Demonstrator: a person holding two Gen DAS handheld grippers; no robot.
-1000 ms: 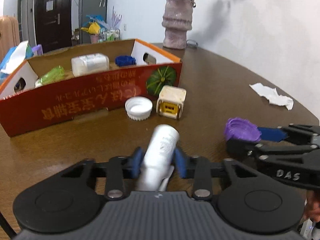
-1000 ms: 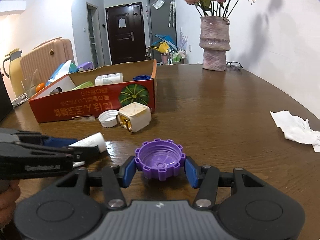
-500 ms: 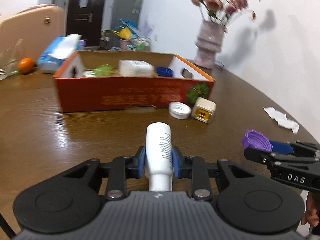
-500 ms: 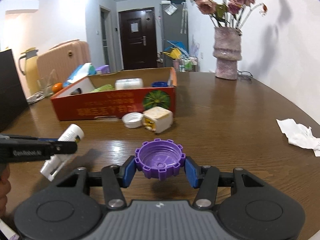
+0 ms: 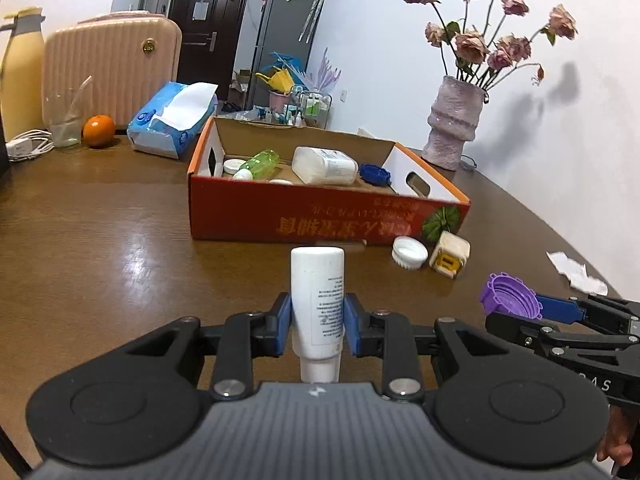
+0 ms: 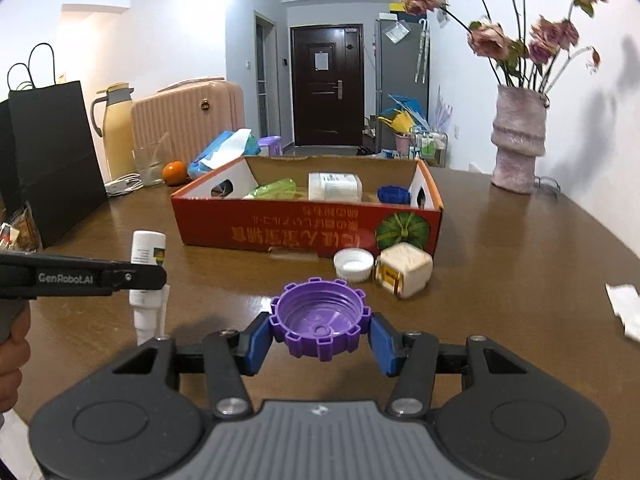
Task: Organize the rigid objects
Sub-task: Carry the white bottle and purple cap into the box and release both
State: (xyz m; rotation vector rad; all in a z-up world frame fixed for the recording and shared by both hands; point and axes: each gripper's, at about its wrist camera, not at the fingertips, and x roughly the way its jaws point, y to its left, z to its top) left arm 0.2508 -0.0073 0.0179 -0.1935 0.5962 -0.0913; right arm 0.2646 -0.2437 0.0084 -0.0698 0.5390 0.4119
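Observation:
My left gripper (image 5: 316, 326) is shut on a white tube bottle (image 5: 317, 292), held above the table; the bottle also shows in the right wrist view (image 6: 147, 276). My right gripper (image 6: 320, 334) is shut on a purple notched cap (image 6: 320, 322), which the left wrist view shows at the right (image 5: 510, 295). Ahead stands a red cardboard box (image 5: 320, 220) holding a green bottle (image 5: 260, 163), a white jar (image 5: 325, 166) and a blue cap (image 5: 375, 173). A white cap (image 5: 409, 253) and a cream cube (image 5: 450, 254) lie in front of the box's right corner.
A vase of dried roses (image 5: 454, 134) stands at the back right. A crumpled tissue (image 5: 576, 274) lies at the right. A tissue pack (image 5: 174, 120), an orange (image 5: 99, 131) and a glass (image 5: 66, 122) stand at the back left, a black bag (image 6: 48, 160) at the far left.
Both grippers have risen and pulled back from the box with their loads. The left view has swung left, so the box now shows from higher up. The white bottle now points straight ahead.

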